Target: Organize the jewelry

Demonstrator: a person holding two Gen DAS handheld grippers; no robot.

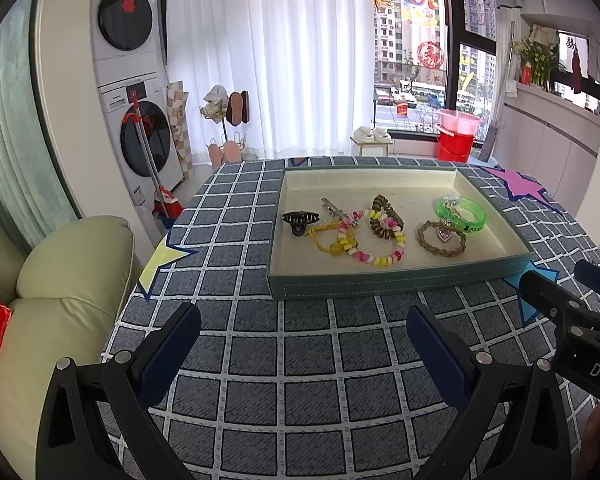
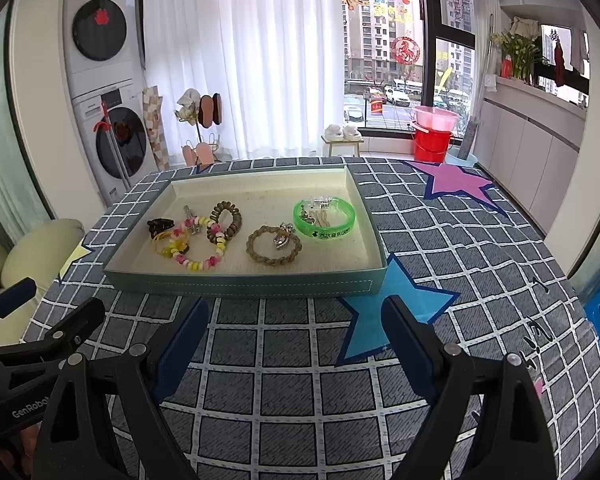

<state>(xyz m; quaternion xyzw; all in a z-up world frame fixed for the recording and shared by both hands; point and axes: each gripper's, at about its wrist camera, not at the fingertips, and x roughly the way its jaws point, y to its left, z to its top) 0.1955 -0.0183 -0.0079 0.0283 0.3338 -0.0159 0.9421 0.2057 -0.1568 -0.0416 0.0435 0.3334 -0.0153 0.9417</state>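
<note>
All the jewelry lies inside the shallow green tray (image 2: 240,280) on the checked table (image 2: 300,360): at the left a black claw clip (image 2: 160,225), a metal hair clip (image 2: 189,213), a yellow cord charm (image 2: 168,249) and a pink-and-yellow bead bracelet (image 2: 198,262) overlapping a brown coil hair tie (image 2: 225,216). Toward the middle, a braided brown bracelet (image 2: 274,245) rings a small silver pendant (image 2: 281,239). At the right, a green bangle (image 2: 324,225) holds a few small clear and silver pieces that are too small to name. The left tool (image 1: 302,344) and the right tool (image 2: 296,336) both hover just in front of the tray's near wall with fingers spread wide and nothing between them. Nothing lies loose on the cloth, so this would fit either pieces already gathered into the tray or a tangled heap awaiting sorting; the pictures do not settle which. Any further sorting would probably call for a careful pinch, since the left-hand pieces overlap.
</note>
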